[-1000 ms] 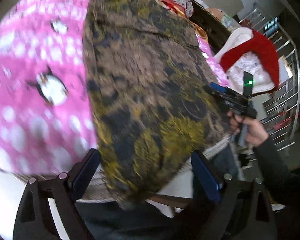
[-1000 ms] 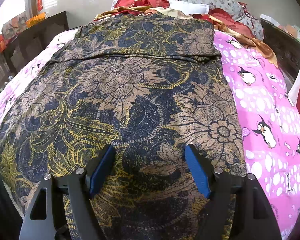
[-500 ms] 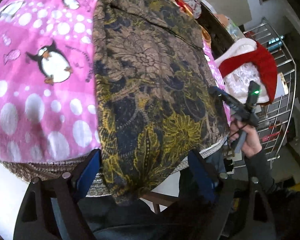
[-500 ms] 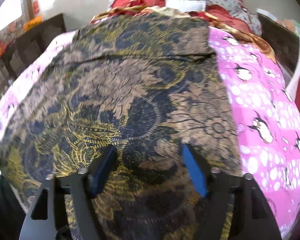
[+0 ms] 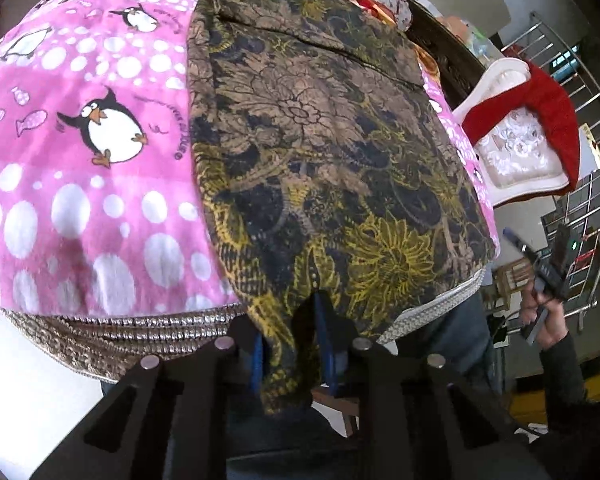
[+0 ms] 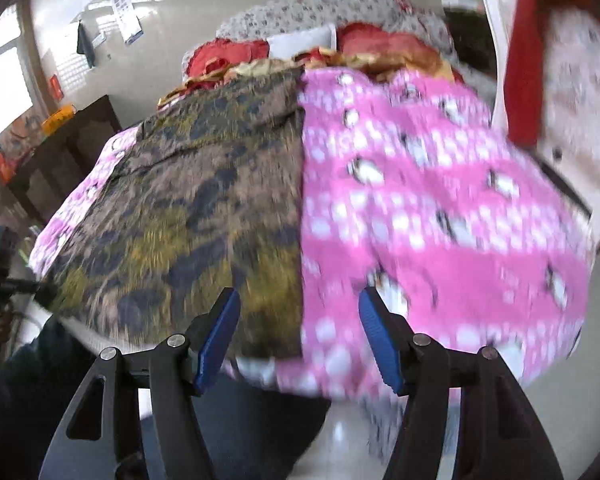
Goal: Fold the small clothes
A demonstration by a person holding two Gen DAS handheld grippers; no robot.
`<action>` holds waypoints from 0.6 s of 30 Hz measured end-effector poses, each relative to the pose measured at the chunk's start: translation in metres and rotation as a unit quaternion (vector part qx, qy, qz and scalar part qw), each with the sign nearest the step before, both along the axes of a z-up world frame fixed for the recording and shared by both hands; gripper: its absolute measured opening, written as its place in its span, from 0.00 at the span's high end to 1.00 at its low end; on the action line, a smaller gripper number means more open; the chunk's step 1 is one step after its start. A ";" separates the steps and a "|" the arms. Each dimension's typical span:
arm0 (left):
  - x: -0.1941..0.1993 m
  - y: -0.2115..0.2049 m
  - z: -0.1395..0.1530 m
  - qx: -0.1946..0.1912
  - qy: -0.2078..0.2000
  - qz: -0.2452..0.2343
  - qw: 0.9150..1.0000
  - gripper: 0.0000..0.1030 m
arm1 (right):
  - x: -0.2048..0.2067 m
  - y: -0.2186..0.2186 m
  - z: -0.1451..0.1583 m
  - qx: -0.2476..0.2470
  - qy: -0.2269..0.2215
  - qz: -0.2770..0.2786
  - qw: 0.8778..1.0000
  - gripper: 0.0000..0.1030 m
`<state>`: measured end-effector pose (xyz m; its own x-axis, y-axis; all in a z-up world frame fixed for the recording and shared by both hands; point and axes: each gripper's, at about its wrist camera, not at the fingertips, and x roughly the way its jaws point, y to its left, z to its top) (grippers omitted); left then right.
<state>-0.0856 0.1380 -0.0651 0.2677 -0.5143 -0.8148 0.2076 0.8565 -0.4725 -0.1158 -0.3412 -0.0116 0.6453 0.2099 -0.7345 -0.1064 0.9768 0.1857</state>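
Note:
A dark floral batik garment (image 5: pixel 320 140) with brown and yellow print lies flat along a pink penguin blanket (image 5: pixel 80 140). Its near corner hangs over the front edge. My left gripper (image 5: pixel 294 352) is shut on that hanging corner. My right gripper (image 6: pixel 300 340) is open and empty, held off the front edge where the garment (image 6: pixel 188 208) meets the pink blanket (image 6: pixel 420 220); this view is blurred. The right gripper also shows at the right in the left wrist view (image 5: pixel 540 268).
A pile of red and patterned clothes (image 6: pixel 320 52) lies at the far end. A white chair with red cloth (image 5: pixel 528 128) and a metal rack (image 5: pixel 588 200) stand at the right. A dark wooden cabinet (image 6: pixel 60 152) is at the left.
My left gripper has shut on the garment's hanging near corner. My right gripper has pulled back off the garment and swung right, past its right edge.

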 end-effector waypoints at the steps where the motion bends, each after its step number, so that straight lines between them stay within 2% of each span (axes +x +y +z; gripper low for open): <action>1: 0.000 0.000 0.000 0.002 0.000 0.002 1.000 0.78 | -0.003 -0.003 -0.006 0.016 0.008 0.008 1.000 0.33; 3: -0.002 -0.003 0.002 0.012 -0.003 0.003 1.000 0.78 | -0.003 -0.005 -0.014 0.035 0.007 0.013 0.999 0.33; 6: -0.005 -0.007 0.007 0.039 -0.015 0.007 0.999 0.90 | 0.008 -0.006 -0.023 0.080 0.001 0.015 0.997 0.33; 7: -0.007 -0.006 0.010 0.038 -0.017 0.010 0.999 0.93 | 0.011 -0.006 -0.025 0.090 -0.001 0.019 0.996 0.33; 10: -0.009 -0.002 0.020 0.023 -0.029 0.019 0.999 0.95 | 0.029 -0.005 -0.037 0.120 0.007 0.042 0.992 0.39; 12: -0.010 0.001 0.028 0.010 -0.045 0.023 0.999 0.95 | 0.040 -0.007 -0.049 0.138 0.026 0.056 0.988 0.48; 13: -0.010 0.001 0.032 0.008 -0.052 0.025 0.998 0.96 | 0.045 -0.009 -0.057 0.157 0.038 0.061 0.985 0.49; 14: -0.010 0.002 0.034 0.005 -0.058 0.026 0.998 0.96 | 0.045 -0.011 -0.058 0.169 0.034 0.060 0.983 0.56; 15: -0.009 0.004 0.036 -0.001 -0.060 0.027 0.998 0.96 | 0.046 -0.012 -0.058 0.189 0.037 0.069 0.979 0.71; 16: -0.008 0.007 0.037 -0.009 -0.063 0.031 0.998 0.96 | 0.046 -0.010 -0.056 0.211 0.046 0.091 0.972 0.74; 18: -0.005 0.008 0.035 -0.019 -0.064 0.032 0.997 0.95 | 0.043 -0.005 -0.051 0.199 0.035 0.109 0.973 0.74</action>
